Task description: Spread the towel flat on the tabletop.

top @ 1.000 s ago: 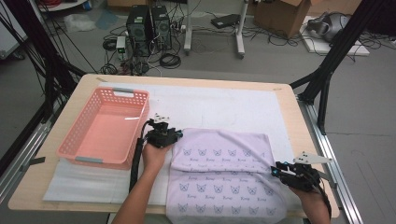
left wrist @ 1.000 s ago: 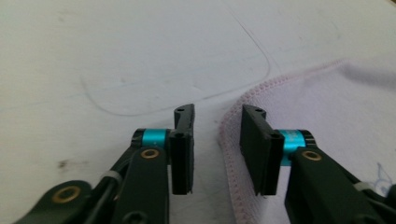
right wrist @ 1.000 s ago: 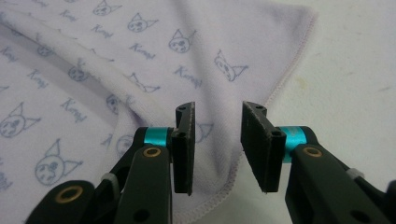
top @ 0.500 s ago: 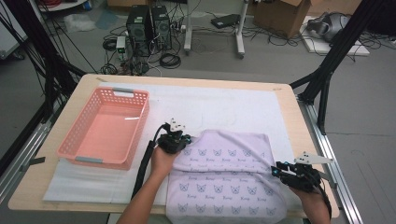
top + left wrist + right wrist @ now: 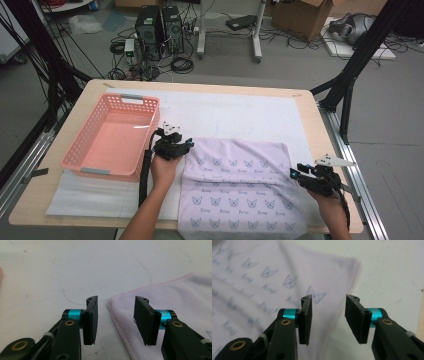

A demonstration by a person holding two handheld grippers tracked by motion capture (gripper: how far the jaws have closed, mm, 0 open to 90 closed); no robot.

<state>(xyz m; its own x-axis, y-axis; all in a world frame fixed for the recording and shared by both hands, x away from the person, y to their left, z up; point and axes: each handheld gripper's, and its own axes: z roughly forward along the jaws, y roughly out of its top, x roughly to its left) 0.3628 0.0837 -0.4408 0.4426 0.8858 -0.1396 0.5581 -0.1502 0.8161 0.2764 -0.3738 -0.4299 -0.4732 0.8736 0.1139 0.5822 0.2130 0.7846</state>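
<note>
A pale lilac towel [image 5: 235, 185] printed with small blue animal faces lies flat on the white mat, reaching the table's near edge. My left gripper [image 5: 176, 141] is at the towel's far left corner. Its jaws have just been opening, and in the left gripper view it [image 5: 116, 300] stands open with the towel's hemmed corner [image 5: 175, 295] lying under the gap, untouched by the pads. My right gripper [image 5: 300, 172] is at the towel's right edge. Its jaws have also just been opening: it [image 5: 328, 297] is open above the towel's edge [image 5: 262, 277], gripping nothing.
A pink plastic basket [image 5: 131, 97] stands empty on the left of the table, close beside my left hand. The white mat [image 5: 235, 112] stretches bare beyond the towel. The table's right edge [image 5: 327, 145] runs near my right gripper.
Half a second ago my left gripper sat further right on the towel's far left corner; it has since drawn back left. The right hand has stayed in place.
</note>
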